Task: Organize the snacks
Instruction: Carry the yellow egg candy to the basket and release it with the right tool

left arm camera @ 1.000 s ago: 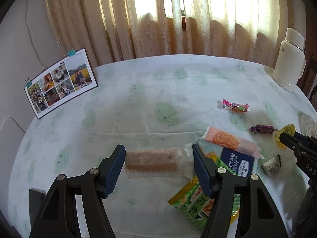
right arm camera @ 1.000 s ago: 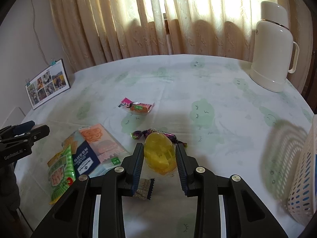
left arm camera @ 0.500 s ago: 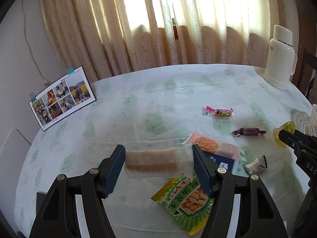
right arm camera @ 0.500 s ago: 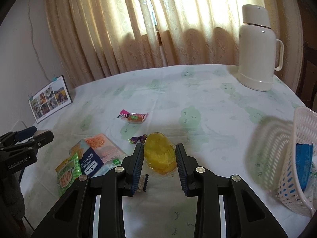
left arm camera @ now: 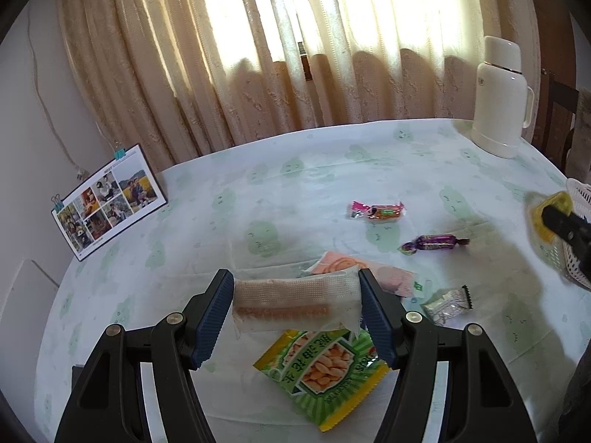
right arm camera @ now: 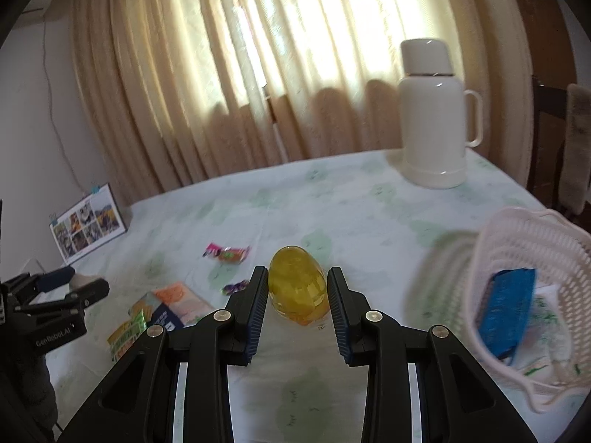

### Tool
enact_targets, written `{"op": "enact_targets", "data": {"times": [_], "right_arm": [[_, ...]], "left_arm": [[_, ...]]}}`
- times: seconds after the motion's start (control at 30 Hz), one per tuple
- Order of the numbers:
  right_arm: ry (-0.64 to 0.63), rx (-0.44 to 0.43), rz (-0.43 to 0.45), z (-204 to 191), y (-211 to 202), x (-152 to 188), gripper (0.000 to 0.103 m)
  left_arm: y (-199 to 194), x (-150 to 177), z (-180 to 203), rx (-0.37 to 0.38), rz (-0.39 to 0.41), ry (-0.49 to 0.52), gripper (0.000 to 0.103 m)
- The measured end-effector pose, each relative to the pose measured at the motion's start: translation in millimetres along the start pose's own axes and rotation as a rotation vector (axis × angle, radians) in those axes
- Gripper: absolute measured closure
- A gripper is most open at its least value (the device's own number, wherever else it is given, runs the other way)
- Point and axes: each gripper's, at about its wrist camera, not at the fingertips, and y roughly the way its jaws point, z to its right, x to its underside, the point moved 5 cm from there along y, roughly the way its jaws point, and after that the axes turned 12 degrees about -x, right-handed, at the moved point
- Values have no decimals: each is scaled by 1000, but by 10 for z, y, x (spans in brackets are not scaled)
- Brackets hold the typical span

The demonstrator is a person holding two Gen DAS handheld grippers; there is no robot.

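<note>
My left gripper (left arm camera: 296,304) is shut on a clear-wrapped wafer pack (left arm camera: 295,304) and holds it above the table. Below it lie a green peanut bag (left arm camera: 321,371), an orange cracker pack (left arm camera: 364,269) and a silver candy (left arm camera: 447,304). A pink-and-orange candy (left arm camera: 376,211) and a purple candy (left arm camera: 434,242) lie farther out. My right gripper (right arm camera: 297,295) is shut on a yellow jelly cup (right arm camera: 297,288), raised left of the white basket (right arm camera: 532,236). The basket holds a blue packet (right arm camera: 508,315). The right gripper also shows at the right edge of the left wrist view (left arm camera: 554,217).
A white thermos (right arm camera: 434,114) stands at the far right of the round table (left arm camera: 303,170). A photo calendar (left arm camera: 107,201) stands at the far left by the wall. Curtains hang behind the table. A dark chair (right arm camera: 550,136) is at the right.
Both grippers have risen and moved right with their loads. The right gripper has carried the jelly cup close to the basket, which has come into view. The left gripper lifted the wafer pack higher.
</note>
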Motion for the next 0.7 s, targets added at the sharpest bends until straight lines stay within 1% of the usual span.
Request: {"op": "enact_targets", "data": {"times": [0.3, 0.47, 0.7], "right_arm": [[41, 81, 97, 315, -432, -129, 69], [75, 162, 160, 584, -736, -180, 69], [126, 263, 193, 990, -1027, -147, 69]], "left_arm": [[-104, -22, 234, 19, 14, 39, 39], [-185, -50, 390, 30, 25, 64, 39], [-300, -87, 615, 53, 47, 96, 39]]}}
